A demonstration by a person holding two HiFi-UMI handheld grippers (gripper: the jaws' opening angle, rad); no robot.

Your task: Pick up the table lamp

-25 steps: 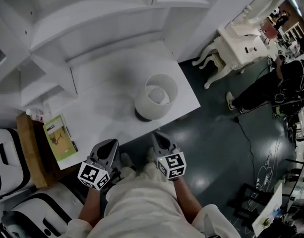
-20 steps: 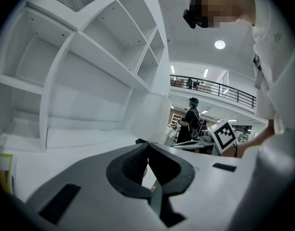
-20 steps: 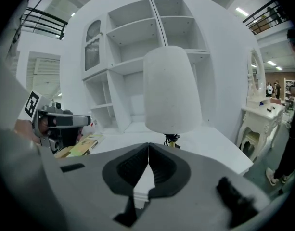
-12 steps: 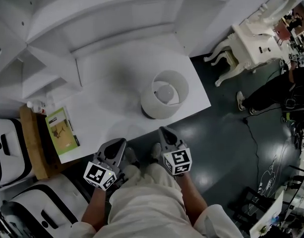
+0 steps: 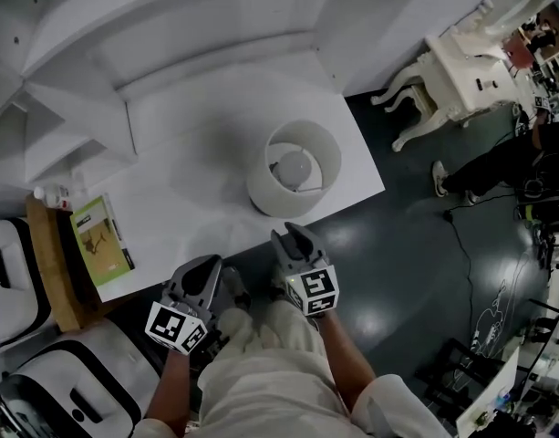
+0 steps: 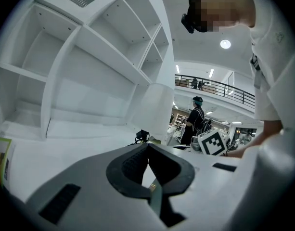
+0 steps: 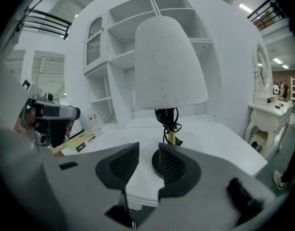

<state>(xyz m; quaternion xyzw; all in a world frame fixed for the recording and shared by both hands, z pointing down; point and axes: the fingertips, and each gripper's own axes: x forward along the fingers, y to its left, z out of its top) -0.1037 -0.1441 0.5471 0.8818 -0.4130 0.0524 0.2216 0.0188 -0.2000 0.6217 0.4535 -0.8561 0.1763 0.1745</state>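
**While lining up on the table lamp, not yet gripping**

Looking down on white shelving (image 5: pixel 170 35) filling the upper left of the head view, and on a white table (image 5: pixel 188 172) spreading below it across the middle. Finding the table lamp (image 5: pixel 293 167) standing upright near that table's right front corner, just right of frame centre, shade open toward the camera. In the right gripper view, seeing it rising dead ahead, pale shade at upper centre over a thin stem (image 7: pixel 171 137) wrapped in dark cord (image 7: pixel 166 117).

Holding the right gripper (image 5: pixel 293 237) just below the lamp in the head view, apart from it. Jaws having just been opening, now standing parted by a narrow gap, with nothing between them but the table edge showing through. Holding the left gripper (image 5: pixel 209 267) at lower left of centre, well clear of the lamp, clenched tip to tip on nothing.

Judging this as the approach, with the grasp not begun. Needing, most likely, a wider spread of the right jaws, a push forward past the table edge and a squeeze on the stem under the shade. Minding the loose cord before lifting.
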